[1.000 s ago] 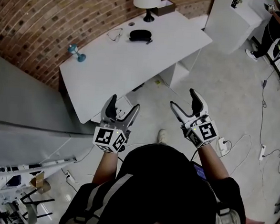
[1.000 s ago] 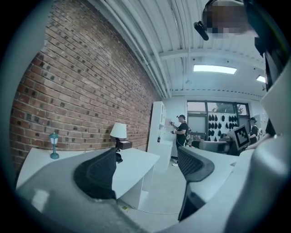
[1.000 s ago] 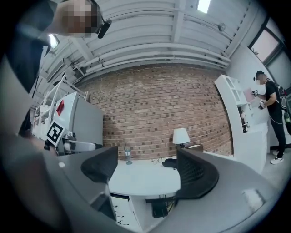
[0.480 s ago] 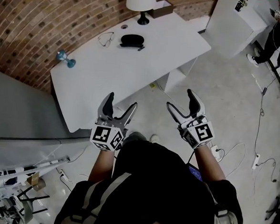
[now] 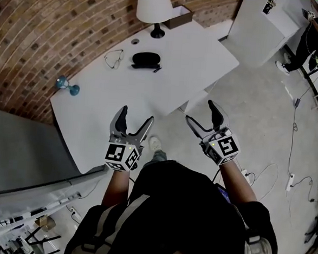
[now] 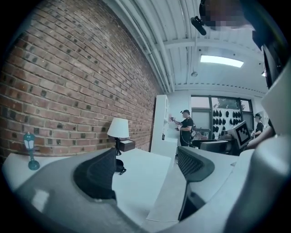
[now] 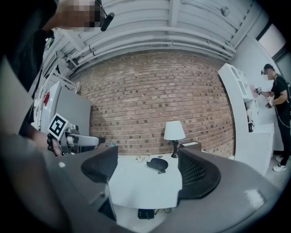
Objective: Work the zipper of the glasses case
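While both tools hang in the air by the near edge of the table (image 5: 168, 75), they hold nothing. Count: 1 white table, 1 black case (image 5: 146, 60), 1 pair of glasses (image 5: 113, 58), 1 lamp (image 5: 153, 6), 1 brown box (image 5: 178, 16), 1 small blue thing (image 5: 67, 86), 2 grippers. Case lies flat near the back of the table, glasses just beside it, lamp & box behind it by the brick wall (image 5: 57, 24). Blue thing sits at the far left end. L gripper (image 5: 136, 115): jaws spread wide, nothing between them, touching nothing. R gripper (image 5: 201, 111): same, wide apart & empty. Both are well apart from the case.
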Demonstrator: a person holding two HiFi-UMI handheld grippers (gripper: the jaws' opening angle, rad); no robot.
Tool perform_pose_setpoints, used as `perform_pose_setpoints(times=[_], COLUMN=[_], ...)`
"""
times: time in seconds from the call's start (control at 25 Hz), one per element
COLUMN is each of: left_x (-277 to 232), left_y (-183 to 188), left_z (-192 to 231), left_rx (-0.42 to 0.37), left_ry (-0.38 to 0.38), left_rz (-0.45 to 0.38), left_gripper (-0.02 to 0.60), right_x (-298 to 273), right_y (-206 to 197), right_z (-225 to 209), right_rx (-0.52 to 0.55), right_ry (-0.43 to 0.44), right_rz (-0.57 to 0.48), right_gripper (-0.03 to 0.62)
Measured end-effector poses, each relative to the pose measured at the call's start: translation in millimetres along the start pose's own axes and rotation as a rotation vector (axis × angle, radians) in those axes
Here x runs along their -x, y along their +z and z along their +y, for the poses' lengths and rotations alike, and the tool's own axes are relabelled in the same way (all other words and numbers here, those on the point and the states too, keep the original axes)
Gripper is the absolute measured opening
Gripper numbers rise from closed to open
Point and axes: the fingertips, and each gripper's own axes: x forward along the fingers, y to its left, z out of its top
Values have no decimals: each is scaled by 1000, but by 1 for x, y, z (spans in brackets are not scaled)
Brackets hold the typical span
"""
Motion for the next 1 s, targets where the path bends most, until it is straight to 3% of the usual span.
perform_pose_setpoints(times=[0.28,0.6,1.0], left_x=[-56,-88,-109], left_y=[13,11,1], left_z=[63,126,161], left_rx=[3,19,62], left_ry=[-8,-17,-32], left_rz=[-5,32,66], left_gripper=[426,425,425], right_x=[-88,-175,-232], right_y=[-3,-17,-54], right_z=[-27,-29,-40], right_rx=[58,100,149], right_ry=[26,76,123], right_rz=[38,101,249], right_gripper=[397,397,397])
